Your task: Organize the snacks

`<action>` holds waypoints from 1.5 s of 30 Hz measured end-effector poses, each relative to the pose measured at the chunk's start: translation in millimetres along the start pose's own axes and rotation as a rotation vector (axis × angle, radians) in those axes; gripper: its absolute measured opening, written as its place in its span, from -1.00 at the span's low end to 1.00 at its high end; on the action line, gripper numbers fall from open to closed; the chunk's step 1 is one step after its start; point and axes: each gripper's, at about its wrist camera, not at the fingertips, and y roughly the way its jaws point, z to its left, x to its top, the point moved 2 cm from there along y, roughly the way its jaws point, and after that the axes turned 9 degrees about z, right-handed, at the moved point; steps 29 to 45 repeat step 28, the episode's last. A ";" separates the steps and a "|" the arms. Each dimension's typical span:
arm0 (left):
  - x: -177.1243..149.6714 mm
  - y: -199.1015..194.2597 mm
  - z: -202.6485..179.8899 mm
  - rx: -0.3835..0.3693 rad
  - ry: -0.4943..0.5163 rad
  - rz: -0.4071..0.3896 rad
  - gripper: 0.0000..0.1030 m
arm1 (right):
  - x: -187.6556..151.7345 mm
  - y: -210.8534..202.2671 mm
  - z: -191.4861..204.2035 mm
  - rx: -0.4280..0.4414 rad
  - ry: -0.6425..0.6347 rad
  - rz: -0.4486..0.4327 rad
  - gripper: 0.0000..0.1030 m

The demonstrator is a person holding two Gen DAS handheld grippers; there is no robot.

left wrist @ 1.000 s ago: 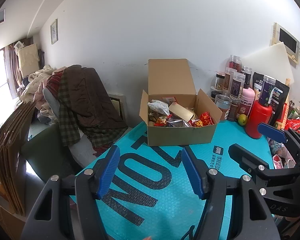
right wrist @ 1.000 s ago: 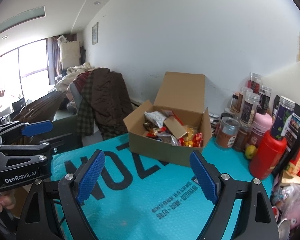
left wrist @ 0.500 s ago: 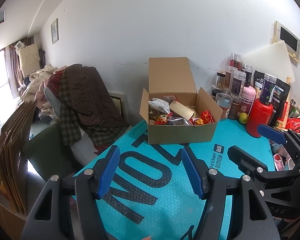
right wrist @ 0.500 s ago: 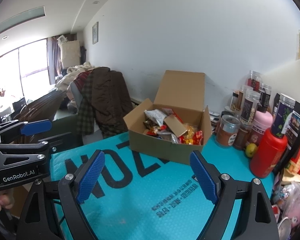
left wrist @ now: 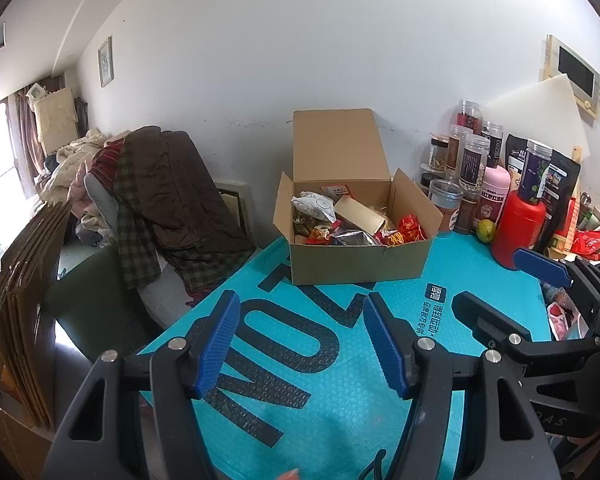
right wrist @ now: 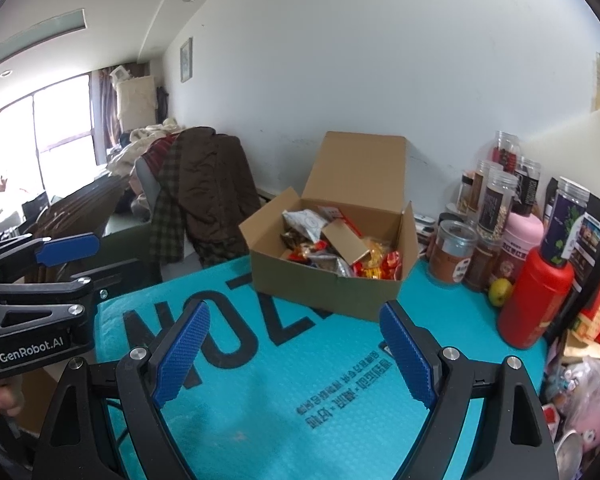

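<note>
Left claw: the left claw (left wrist: 300, 344) hangs above the teal bubble-wrap mat (left wrist: 324, 380) on the tabletop, its blue ridged pads spread wide and holding nothing.
Right claw: the right claw (right wrist: 296, 352) is likewise spread and empty, level with the left one and just to its right.
Snacks: the loose snack packets (left wrist: 352, 226) lie heaped in the open brown cardboard box (left wrist: 360, 268), straight ahead of both claws and well apart from them.
Crowding: ahead and to the right of the right claw stand the red plastic bottle (right wrist: 534, 300), the clear lidded jars (right wrist: 496, 200) and a small green fruit (right wrist: 500, 292), close beside the box.
Risk, reach: a wide sweep to the box could likely knock the bottle or jars over.
Risk, grip: crinkly packets overlap, so a pinch may lift two or slip.
Risk, box: pushing into the light box could slide it on the mat.
</note>
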 end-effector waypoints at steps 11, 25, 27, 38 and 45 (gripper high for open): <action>0.5 6.5 3.3 -0.002 -0.008 0.010 0.24 | 1.6 -1.1 2.5 -0.010 -0.012 -0.001 0.71; 0.6 13.9 -0.4 -0.015 -0.005 0.016 0.24 | 1.1 0.4 -4.1 -0.022 0.006 0.008 0.74; -0.1 14.8 -1.0 -0.020 -0.001 0.017 0.24 | 0.3 0.3 -5.4 -0.027 0.011 0.011 0.74; -0.6 16.0 -1.9 -0.024 0.001 0.019 0.24 | -0.7 0.2 -6.4 -0.031 0.013 0.014 0.74; -0.6 16.0 -1.9 -0.024 0.001 0.019 0.24 | -0.7 0.2 -6.4 -0.031 0.013 0.014 0.74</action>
